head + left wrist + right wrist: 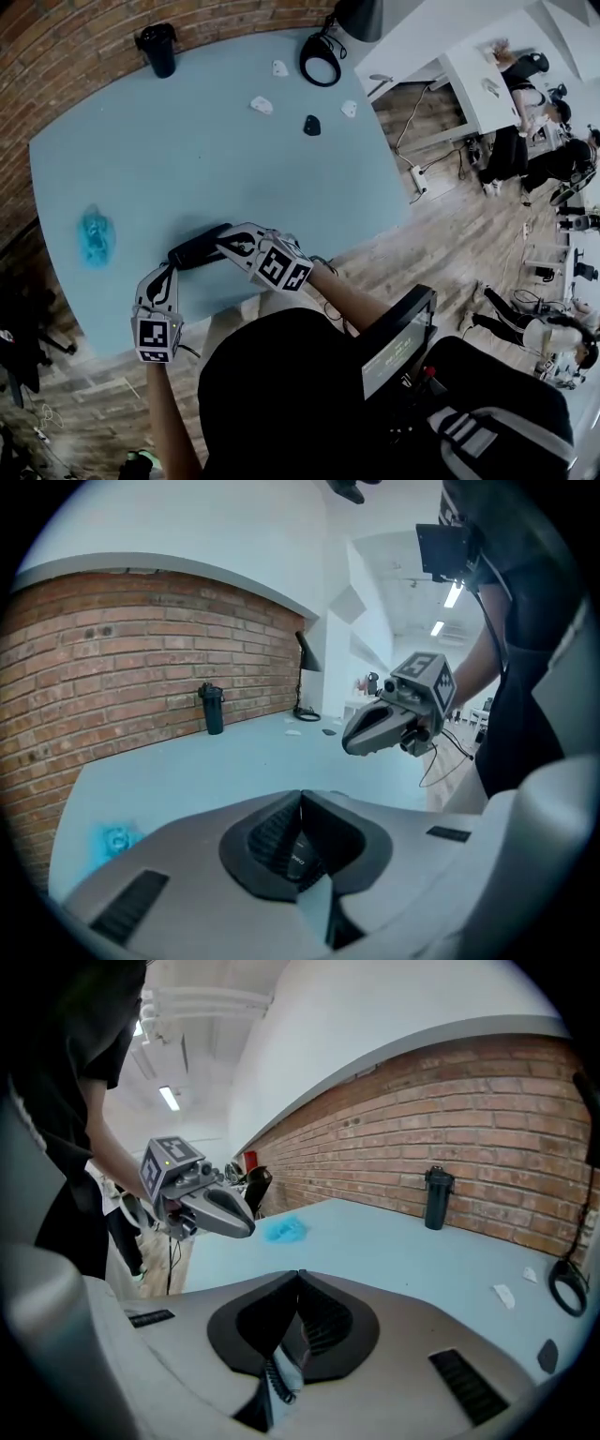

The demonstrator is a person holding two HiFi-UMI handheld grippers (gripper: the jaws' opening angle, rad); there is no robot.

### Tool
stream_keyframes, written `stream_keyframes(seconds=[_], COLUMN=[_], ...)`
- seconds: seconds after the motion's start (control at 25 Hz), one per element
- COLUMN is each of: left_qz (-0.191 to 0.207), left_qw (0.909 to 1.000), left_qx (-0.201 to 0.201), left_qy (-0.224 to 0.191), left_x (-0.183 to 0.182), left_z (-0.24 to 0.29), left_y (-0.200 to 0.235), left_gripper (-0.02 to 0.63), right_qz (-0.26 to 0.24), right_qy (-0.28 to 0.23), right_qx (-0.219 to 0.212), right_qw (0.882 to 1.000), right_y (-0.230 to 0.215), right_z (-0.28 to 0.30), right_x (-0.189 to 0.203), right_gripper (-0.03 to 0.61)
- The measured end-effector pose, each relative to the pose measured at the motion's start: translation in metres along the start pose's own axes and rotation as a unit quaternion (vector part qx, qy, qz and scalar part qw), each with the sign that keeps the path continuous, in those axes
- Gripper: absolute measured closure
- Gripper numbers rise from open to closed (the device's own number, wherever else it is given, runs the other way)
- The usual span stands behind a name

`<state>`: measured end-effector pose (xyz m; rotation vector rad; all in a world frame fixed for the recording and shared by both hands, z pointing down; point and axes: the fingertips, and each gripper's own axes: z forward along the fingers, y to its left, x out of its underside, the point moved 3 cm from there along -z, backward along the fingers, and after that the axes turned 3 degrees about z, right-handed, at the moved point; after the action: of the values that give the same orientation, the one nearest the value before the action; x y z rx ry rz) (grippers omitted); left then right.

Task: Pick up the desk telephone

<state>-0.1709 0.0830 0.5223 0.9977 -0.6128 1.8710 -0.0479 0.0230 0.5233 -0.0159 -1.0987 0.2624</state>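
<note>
Your left tongs [301, 801] closed, empty, your right tongs [299, 1279] closed, empty, both beside one desk telephone [194, 251] at the tabletop's [234, 178] near edge, one black bottle [157, 49].

my head view stares steeply down at the table [206, 169]; both gripper views skim it low, sharing the brick wall [141, 667].

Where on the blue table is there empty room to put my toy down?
The big middle of the table is bare, between the blue wad and the right edge. The far edge is crowded: bottle, black loop, small scraps. The phone fills the near edge.
</note>
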Motion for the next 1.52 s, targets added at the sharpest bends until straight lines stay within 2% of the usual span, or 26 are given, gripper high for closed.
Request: stream_keyframes(seconds=[0.12, 0.28, 0.36, 0.44, 0.56, 0.64, 0.8, 0.92, 1.0, 1.08, 1.52], left_qz=[0.036, 0.102, 0.146, 0.194, 0.239, 0.237, 0.213, 0.187, 0.175, 0.17, 0.159], left_qw=[0.9988, 0.9903, 0.981, 0.9671, 0.9459, 0.9433, 0.9462, 0.948, 0.9484, 0.948, 0.9454], left_qx=[0.003, 0.023, 0.036, 0.049, 0.075, 0.085, 0.098, 0.117, 0.126, 0.129, 0.146], left_qy=[0.034, 0.091, 0.122, 0.157, 0.206, 0.216, 0.223, 0.23, 0.233, 0.236, 0.244], left_x=[0.0, 0.012, 0.022, 0.034, 0.053, 0.059, 0.065, 0.071, 0.075, 0.079, 0.085], left_z=[0.01, 0.021, 0.025, 0.033, 0.039, 0.038, 0.039, 0.04, 0.041, 0.04, 0.044], left_y=[0.005, 0.011, 0.011, 0.011, 0.012, 0.016, 0.021, 0.019, 0.018, 0.019, 0.01], left_gripper=[0.588, 0.452, 0.439, 0.414, 0.336, 0.336, 0.313, 0.271, 0.27, 0.27, 0.268], right_qz=[-0.021, -0.052, -0.078, -0.113, -0.155, -0.16, -0.152, -0.146, -0.141, -0.137, -0.127], right_qy=[0.013, 0.037, 0.06, 0.098, 0.152, 0.166, 0.175, 0.178, 0.183, 0.187, 0.202], right_qx=[-0.016, -0.046, -0.061, -0.081, -0.109, -0.117, -0.12, -0.126, -0.13, -0.135, -0.149], right_qw=[1.0, 0.997, 0.993, 0.985, 0.97, 0.966, 0.965, 0.965, 0.964, 0.963, 0.959], right_y=[-0.015, -0.021, -0.02, -0.021, -0.02, -0.019, -0.021, -0.022, -0.023, -0.024, -0.026], right_z=[0.006, 0.015, 0.017, 0.016, 0.018, 0.022, 0.026, 0.027, 0.028, 0.031, 0.031], right_x=[0.001, 0.007, 0.016, 0.03, 0.052, 0.059, 0.064, 0.066, 0.068, 0.069, 0.082], right_gripper=[0.555, 0.516, 0.466, 0.414, 0.376, 0.371, 0.362, 0.356, 0.323, 0.304, 0.299])
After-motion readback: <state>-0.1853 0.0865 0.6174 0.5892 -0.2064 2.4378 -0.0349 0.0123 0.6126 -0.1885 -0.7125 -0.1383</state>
